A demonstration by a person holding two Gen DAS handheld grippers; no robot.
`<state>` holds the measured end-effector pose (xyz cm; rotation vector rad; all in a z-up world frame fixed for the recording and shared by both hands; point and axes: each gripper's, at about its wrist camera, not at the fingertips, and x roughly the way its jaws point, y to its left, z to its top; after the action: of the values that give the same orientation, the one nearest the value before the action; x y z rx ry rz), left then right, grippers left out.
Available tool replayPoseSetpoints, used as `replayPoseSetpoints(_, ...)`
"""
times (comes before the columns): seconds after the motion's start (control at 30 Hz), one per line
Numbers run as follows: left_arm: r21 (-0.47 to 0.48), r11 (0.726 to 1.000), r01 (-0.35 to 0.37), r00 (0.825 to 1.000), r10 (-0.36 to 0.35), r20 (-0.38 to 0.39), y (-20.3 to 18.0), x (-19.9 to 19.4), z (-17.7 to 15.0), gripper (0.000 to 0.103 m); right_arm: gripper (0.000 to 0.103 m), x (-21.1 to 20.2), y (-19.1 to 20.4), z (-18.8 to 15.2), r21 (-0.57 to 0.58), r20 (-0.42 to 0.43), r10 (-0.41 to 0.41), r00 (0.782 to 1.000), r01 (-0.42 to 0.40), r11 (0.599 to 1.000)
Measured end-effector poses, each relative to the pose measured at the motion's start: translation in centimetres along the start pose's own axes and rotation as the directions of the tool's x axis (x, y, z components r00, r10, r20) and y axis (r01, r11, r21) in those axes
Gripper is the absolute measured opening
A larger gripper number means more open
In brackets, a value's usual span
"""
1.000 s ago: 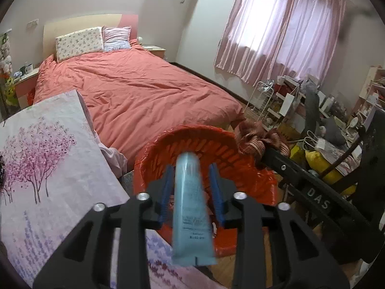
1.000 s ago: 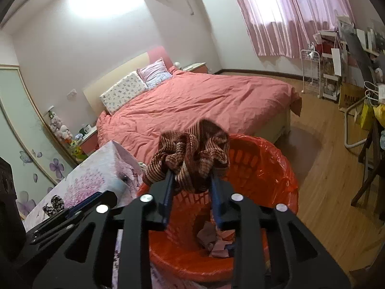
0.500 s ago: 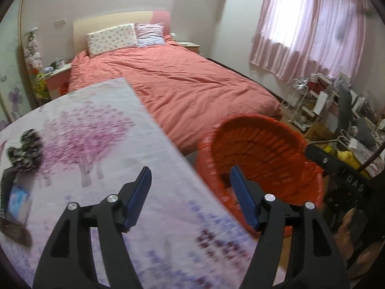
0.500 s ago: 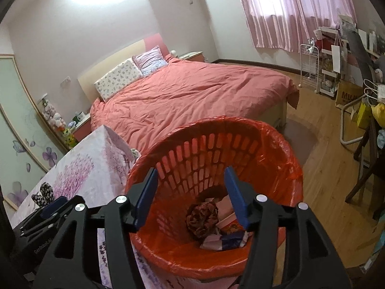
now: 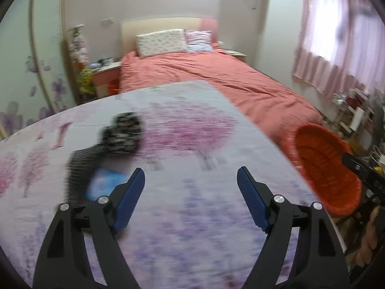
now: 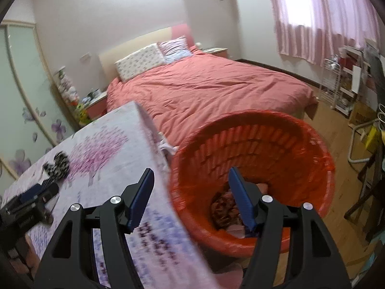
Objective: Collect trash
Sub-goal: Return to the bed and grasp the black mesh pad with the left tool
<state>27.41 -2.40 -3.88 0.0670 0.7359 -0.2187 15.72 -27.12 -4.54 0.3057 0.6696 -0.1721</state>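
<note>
My left gripper (image 5: pixel 190 171) hangs over the floral tablecloth (image 5: pixel 192 228), its jaws opening with nothing between them. Ahead and to its left lie a black-and-white patterned piece (image 5: pixel 125 132), a dark ribbed item (image 5: pixel 78 171) and a light blue packet (image 5: pixel 105 184), all blurred. The orange trash basket (image 5: pixel 324 168) stands off the table's right edge. My right gripper (image 6: pixel 191 171) is over the near rim of that basket (image 6: pixel 300 139), its jaws also opening and empty. A brown crumpled cloth (image 6: pixel 223 207) lies inside with other scraps.
A bed with a coral cover (image 6: pixel 216 89) fills the room behind the table and basket. A wire rack and cluttered shelves (image 6: pixel 341 89) stand by the pink curtains on the right. A chair frame (image 6: pixel 361 144) is on the wooden floor beside the basket.
Both grippers opened and let go: the blue tube and the brown cloth are out of the jaws, the cloth now in the basket. The left gripper swung left from the basket to over the table.
</note>
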Motion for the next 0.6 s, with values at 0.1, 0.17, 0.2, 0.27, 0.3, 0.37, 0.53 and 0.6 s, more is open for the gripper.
replayPoseSetpoints(0.1, -0.039, 0.997, -0.073, 0.997, 0.073, -0.006, 3.8, -0.1, -0.1, 0.078, 0.064, 0.2, 1.8, -0.6, -0.039, -0.02, 0.02, 1.0, -0.021, 0.999)
replayPoseSetpoints(0.17, -0.074, 0.99, -0.118, 0.993, 0.117, -0.019, 6.4, 0.1, -0.3, 0.078, 0.064, 0.3, 3.0, -0.8, -0.059, -0.032, 0.031, 0.999, -0.033, 0.998)
replayPoseSetpoints(0.2, -0.088, 0.988, -0.13, 0.991, 0.128, -0.026, 7.5, 0.2, -0.4, 0.077, 0.064, 0.5, 3.7, -1.0, -0.072, -0.042, 0.038, 0.998, -0.041, 0.997)
replayPoseSetpoints(0.27, -0.118, 0.981, -0.154, 0.988, 0.15, -0.047, 9.5, 0.8, -0.5, 0.075, 0.064, 0.8, 4.9, -1.4, -0.097, -0.055, 0.047, 0.997, -0.052, 0.994)
replayPoseSetpoints(0.3, -0.125, 0.98, -0.153, 0.988, 0.147, -0.054, 10.1, 1.1, -0.6, 0.071, 0.064, 0.8, 5.5, -1.6, -0.109, -0.059, 0.048, 0.997, -0.055, 0.993)
replayPoseSetpoints(0.37, -0.138, 0.98, -0.142, 0.988, 0.132, -0.078, 11.0, 1.8, -0.6, 0.068, 0.064, 1.1, 6.7, -1.9, -0.139, -0.071, 0.053, 0.996, -0.062, 0.988)
replayPoseSetpoints(0.53, -0.112, 0.981, -0.156, 0.983, 0.143, -0.113, 11.2, 3.7, -0.4, 0.056, 0.064, 1.3, 8.6, -2.3, -0.183, -0.09, 0.058, 0.994, -0.074, 0.98)
replayPoseSetpoints(0.6, -0.117, 0.98, -0.16, 0.98, 0.143, -0.137, 11.6, 4.4, -0.3, 0.049, 0.064, 1.3, 9.1, -2.4, -0.196, -0.095, 0.059, 0.994, -0.077, 0.978)
